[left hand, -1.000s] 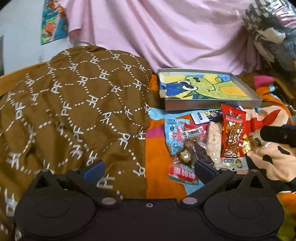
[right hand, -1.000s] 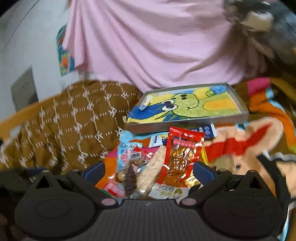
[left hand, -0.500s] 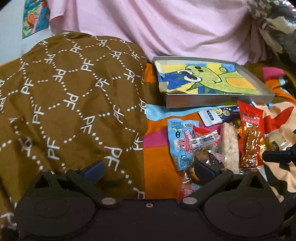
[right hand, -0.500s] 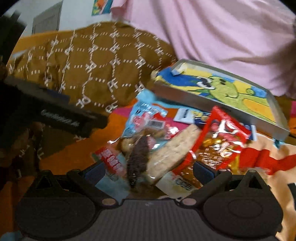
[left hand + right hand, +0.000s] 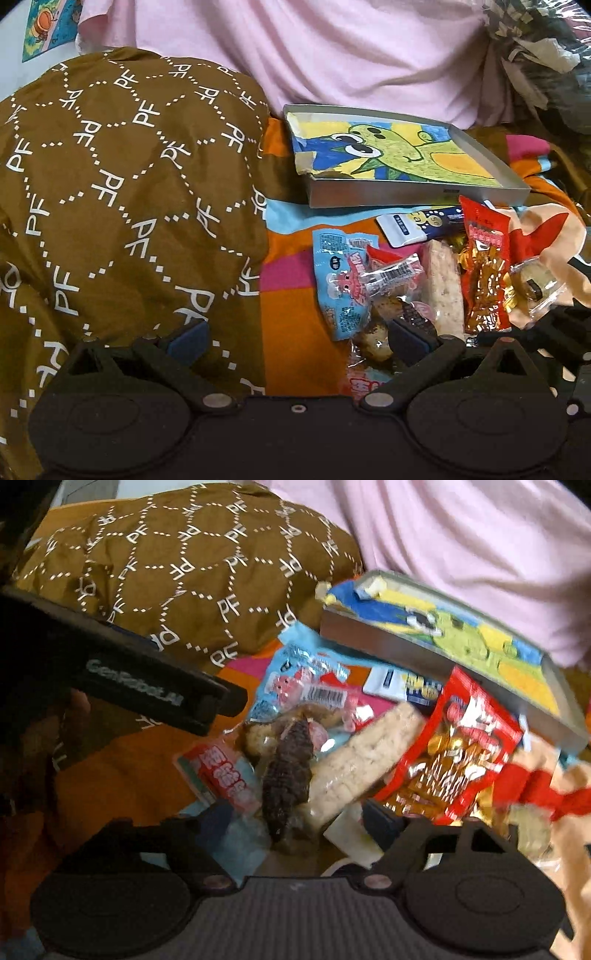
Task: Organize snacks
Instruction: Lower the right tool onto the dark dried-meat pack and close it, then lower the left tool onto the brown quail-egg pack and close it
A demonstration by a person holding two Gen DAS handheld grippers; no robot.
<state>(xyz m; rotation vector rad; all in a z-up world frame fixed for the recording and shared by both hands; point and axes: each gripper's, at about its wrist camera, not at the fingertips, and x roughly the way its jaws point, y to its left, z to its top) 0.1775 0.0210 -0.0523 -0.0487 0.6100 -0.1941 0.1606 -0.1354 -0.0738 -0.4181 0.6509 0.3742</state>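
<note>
The brown quilted cloth (image 5: 122, 206) carries a white dotted lattice with white "PF" letters. Behind it hangs plain pale pink fabric (image 5: 332, 51). The shallow grey tray (image 5: 413, 194) is lined with a drawing of a green creature on blue and yellow. The light blue snack packet (image 5: 334, 291) bears pink figures; the red snack bag (image 5: 484, 266) shows gold foil. The bedspread (image 5: 295, 325) has orange, magenta and sky-blue blocks.

**Snacks heaped below the tray**

The left gripper (image 5: 295, 338) hangs open over the bright blanket (image 5: 295, 332), nothing between its blue pads. The snack pile (image 5: 424, 280) lies just under the dinosaur tray (image 5: 406, 194)'s near wall; a brown patterned cover (image 5: 122, 192) bulges left.
</note>
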